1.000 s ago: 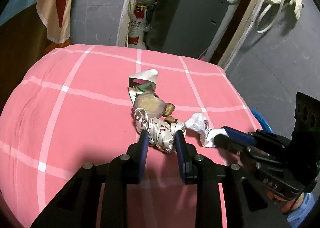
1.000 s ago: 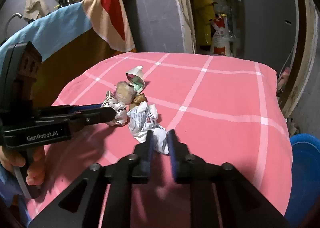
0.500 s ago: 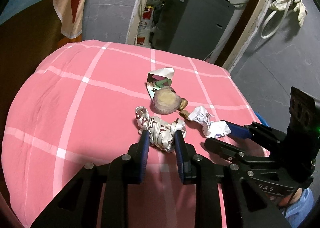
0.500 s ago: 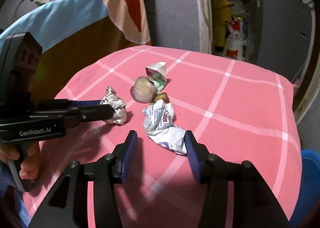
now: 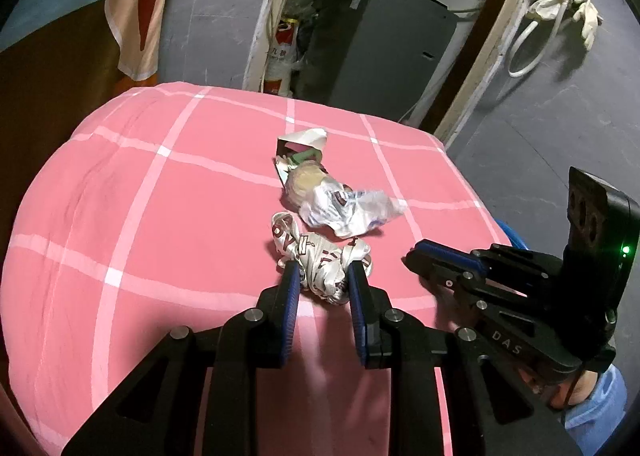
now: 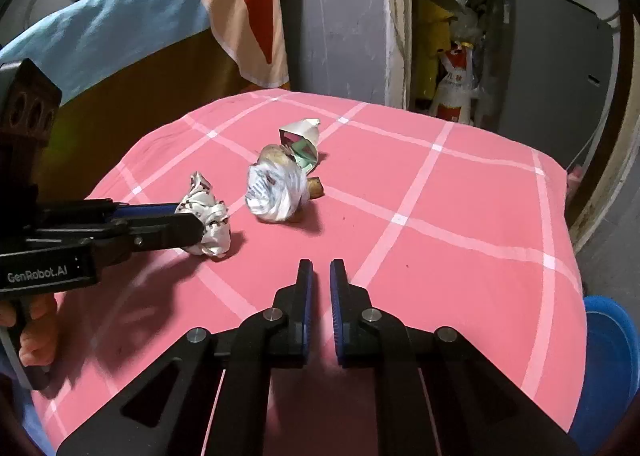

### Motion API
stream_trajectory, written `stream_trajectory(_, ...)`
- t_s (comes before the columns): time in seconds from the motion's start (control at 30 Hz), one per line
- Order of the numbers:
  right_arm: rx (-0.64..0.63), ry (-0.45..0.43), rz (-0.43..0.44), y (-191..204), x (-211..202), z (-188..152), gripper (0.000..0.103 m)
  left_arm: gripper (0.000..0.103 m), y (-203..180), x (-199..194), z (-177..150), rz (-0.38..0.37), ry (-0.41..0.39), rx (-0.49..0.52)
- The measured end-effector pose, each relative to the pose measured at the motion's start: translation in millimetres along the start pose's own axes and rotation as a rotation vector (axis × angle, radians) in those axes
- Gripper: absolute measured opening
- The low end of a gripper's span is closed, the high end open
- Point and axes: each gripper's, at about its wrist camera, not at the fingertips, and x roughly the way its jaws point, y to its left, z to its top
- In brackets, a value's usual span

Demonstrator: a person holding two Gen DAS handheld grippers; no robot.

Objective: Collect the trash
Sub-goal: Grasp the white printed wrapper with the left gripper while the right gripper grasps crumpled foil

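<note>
Crumpled paper, white with dark red letters, is what I hold: the printed paper wad (image 5: 320, 268) sits between the pads of my left gripper (image 5: 323, 280), which are narrow and press on its two sides, and its lower part rests on the pink checked cover (image 5: 160, 240). I think I keep it low like this because a light wad can slip out if I lift it carelessly. Just behind it lies a second piece, the white wrapper (image 5: 348, 212) with blue print, loose on the cover and touching nothing of mine. It leans against a round brownish lump (image 6: 276, 154), and behind that stands a folded carton piece (image 6: 302, 140) with a green inside; a small brown scrap (image 6: 316, 187) lies beside them. So four pieces of trash are still on the cover, close together near its middle. My right gripper (image 6: 321, 276) is shut with nothing between its jaws, and it hangs above the bare cover, well on the near side of the white wrapper. In my judgement the wrapper is its next thing to take, so the jaws must first be opened again. At the right edge, below the cover, I see part of a blue bin (image 6: 612, 356), probably the place for the trash. A towel (image 6: 248, 20) hangs over the board behind.
</note>
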Motion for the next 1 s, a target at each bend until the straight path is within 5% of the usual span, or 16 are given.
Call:
stream_trajectory(0.2, 0.039, -0.033, 0.047, -5.2, -6.9, 1.8, 0.01, 0.02, 4.2, -6.0, -0.1, 0.024, -0.014, -0.015)
stream_trajectory(0.33, 0.05, -0.042, 0.073, -2.2, -5.5, 10.0, 0.041, 0.02, 14.7, -16.4, 1.2, 0.062, -0.045, -0.043)
stream_trajectory(0.43, 0.025, -0.046, 0.106, 6.2, -1.7, 20.9, 0.045, 0.02, 25.9, -22.3, 4.3, 0.096, -0.065, -0.069)
stream_trajectory(0.9, -0.07, 0.066, 0.048, 35.3, 44.7, 46.7, 0.046, 0.02, 52.2, -28.8, 3.6, 0.118, -0.08, -0.144)
stream_trajectory(1.0, -0.075, 0.067, 0.027, 34.7, 44.7, 44.5, 0.036, 0.02, 52.1, -28.2, 3.3, 0.109, -0.074, -0.151)
